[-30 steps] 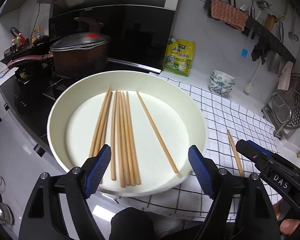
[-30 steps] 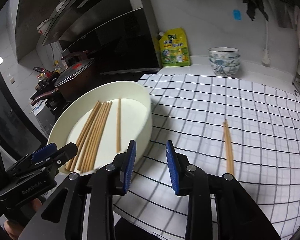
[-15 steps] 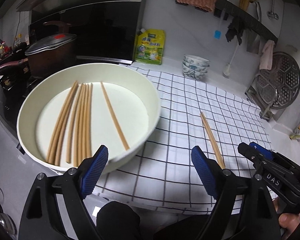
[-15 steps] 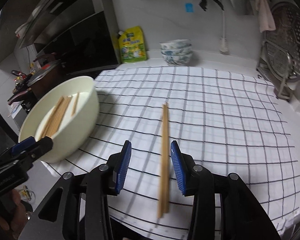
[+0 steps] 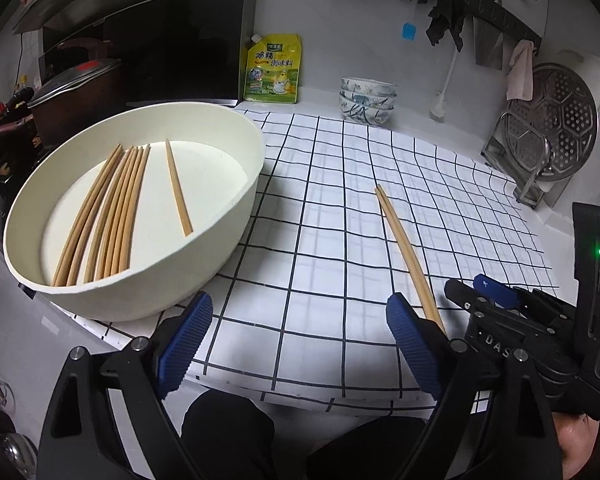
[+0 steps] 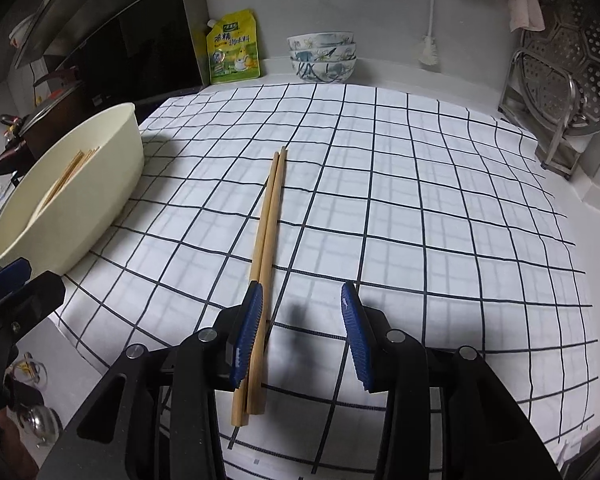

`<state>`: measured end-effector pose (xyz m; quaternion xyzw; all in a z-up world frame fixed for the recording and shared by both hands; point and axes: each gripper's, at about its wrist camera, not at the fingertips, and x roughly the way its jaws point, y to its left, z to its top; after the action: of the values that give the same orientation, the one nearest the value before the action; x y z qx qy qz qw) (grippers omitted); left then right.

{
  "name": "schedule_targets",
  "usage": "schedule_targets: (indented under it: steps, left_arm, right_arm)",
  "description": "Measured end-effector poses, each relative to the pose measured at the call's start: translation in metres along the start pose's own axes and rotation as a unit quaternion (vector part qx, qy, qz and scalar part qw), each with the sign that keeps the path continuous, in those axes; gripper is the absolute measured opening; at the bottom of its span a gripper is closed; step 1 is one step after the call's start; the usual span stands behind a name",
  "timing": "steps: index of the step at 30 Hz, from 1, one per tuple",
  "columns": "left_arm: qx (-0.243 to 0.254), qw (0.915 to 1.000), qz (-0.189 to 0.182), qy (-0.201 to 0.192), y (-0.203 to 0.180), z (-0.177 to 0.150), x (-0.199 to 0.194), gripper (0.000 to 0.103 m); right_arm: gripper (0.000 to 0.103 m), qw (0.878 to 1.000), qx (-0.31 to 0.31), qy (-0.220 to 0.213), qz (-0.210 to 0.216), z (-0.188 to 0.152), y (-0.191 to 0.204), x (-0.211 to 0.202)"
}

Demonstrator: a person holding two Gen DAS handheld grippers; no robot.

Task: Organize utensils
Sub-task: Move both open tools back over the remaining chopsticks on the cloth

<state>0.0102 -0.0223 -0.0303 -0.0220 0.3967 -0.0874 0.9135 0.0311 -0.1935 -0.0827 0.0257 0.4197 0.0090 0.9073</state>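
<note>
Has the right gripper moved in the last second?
Yes. The right gripper swung right, away from the basin, and now straddles the chopsticks on the checked cloth, jaws wider.

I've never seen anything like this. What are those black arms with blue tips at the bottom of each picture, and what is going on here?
They are two hand-held claws, each carrying a camera that looks out along its fingers. One picture comes from the left claw, the other from the right claw. Both are open and hold nothing. A checked cloth covers the counter. On it lies a pair of chopsticks, its near end between the right claw's fingers, close against the left one. Beside the cloth's edge, a cream basin holds more chopsticks.
</note>
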Motion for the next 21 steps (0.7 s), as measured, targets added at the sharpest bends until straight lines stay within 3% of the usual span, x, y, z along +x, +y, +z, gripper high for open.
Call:
schedule_targets:
  steps: [13, 14, 17, 21]
  left_arm:
    - [0.000, 1.0000, 0.005, 0.003, -0.003, 0.000, 0.005, 0.087]
    - [0.000, 1.0000, 0.005, 0.003, -0.004, 0.000, 0.005, 0.087]
    - [-0.001, 1.0000, 0.000, 0.005, -0.008, -0.001, 0.006, 0.087]
    - [0.004, 1.0000, -0.007, 0.005, -0.019, -0.004, 0.008, 0.091]
  right_arm:
    - [0.039, 0.998, -0.051, 0.026, -0.014, 0.001, 0.014, 0.028]
    - [0.037, 0.998, -0.051, 0.025, -0.013, 0.000, 0.014, 0.027]
    - [0.008, 0.998, -0.057, 0.024, -0.006, 0.000, 0.016, 0.027]
    - [0.007, 0.999, -0.043, 0.024, 0.012, -0.001, 0.009, 0.025]
